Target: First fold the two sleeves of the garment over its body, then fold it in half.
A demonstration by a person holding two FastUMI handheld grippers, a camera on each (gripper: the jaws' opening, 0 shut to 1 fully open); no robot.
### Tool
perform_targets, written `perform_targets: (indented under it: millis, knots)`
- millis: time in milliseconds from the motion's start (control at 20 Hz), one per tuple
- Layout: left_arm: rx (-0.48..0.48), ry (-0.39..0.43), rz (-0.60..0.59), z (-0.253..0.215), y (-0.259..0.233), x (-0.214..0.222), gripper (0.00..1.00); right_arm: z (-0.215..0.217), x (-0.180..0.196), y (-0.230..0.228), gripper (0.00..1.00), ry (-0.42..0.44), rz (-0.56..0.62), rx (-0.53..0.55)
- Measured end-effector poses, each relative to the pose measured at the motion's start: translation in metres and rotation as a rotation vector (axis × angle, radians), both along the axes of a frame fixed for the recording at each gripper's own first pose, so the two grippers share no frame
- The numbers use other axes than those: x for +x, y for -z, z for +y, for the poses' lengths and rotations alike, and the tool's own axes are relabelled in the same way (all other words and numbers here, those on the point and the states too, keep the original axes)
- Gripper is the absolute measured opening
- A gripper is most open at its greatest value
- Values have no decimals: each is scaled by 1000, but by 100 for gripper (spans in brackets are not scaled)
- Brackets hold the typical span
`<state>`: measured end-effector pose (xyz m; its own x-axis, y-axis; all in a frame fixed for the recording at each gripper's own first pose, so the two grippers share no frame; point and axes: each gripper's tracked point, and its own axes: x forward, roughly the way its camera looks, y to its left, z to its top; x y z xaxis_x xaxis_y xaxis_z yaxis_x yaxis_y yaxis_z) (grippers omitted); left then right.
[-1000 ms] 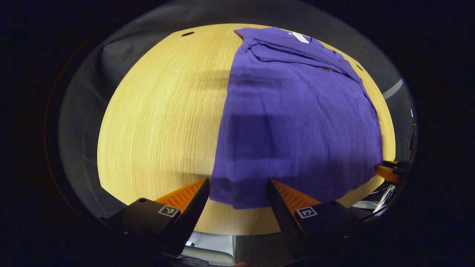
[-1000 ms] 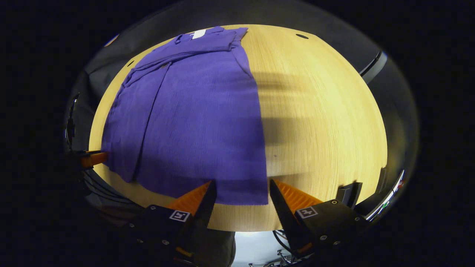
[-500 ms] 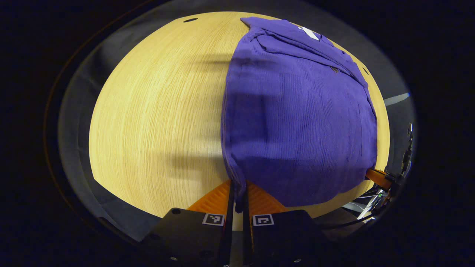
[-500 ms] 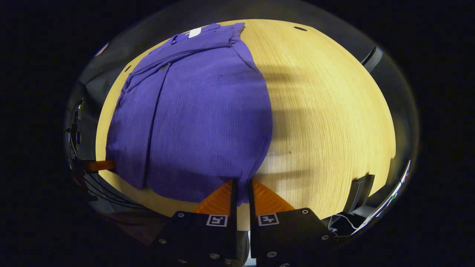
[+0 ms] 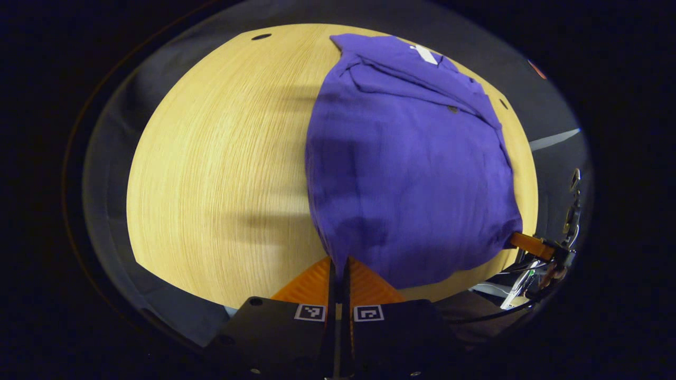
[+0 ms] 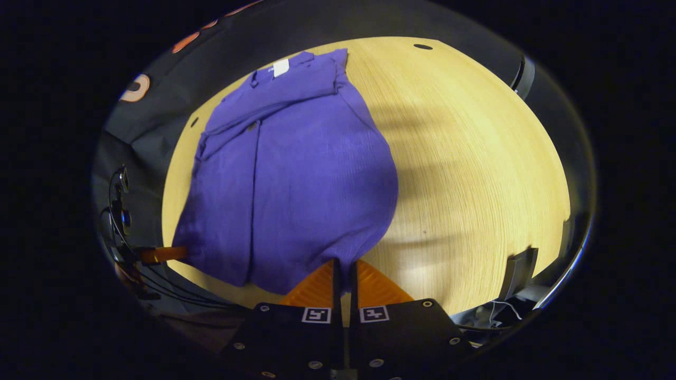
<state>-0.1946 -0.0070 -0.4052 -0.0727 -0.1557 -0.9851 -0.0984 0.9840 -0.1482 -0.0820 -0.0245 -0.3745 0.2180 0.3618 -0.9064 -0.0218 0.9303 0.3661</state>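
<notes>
A purple shirt [image 5: 406,169] lies on the round wooden table [image 5: 211,158], collar at the far side, with its sleeves folded across the chest. My left gripper [image 5: 338,262] is shut on the near left corner of the hem. The cloth there rises off the table. In the right gripper view the same purple shirt [image 6: 301,174] bulges upward near me, and my right gripper [image 6: 343,264] is shut on the near right hem corner. The left gripper [image 6: 158,255] shows at the shirt's other corner, and the right gripper [image 5: 531,245] appears at the far right of the left gripper view.
The wooden table [image 6: 475,169] has bare surface on both sides of the shirt. A white label [image 5: 424,53] sits at the collar. Cables [image 6: 132,264] hang beside the left gripper. A dark block [image 6: 520,269] stands at the table's near right edge.
Both grippers went from open at the hem to shut on its corners. They have since lifted, and the near part of the shirt rises and bulges off the table.
</notes>
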Motion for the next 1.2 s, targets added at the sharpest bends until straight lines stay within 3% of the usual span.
perform_targets:
  millis: [450,650,1200]
  knots:
    - [-50,77,-152,-2,-50,84,5,18,66,-75,5,23,-142,131]
    - [-85,88,-193,-11,-65,116,5,21,98,-96,5,4,-223,134]
    - [-33,156,-314,0,-85,258,5,13,215,-136,5,-16,-366,107]
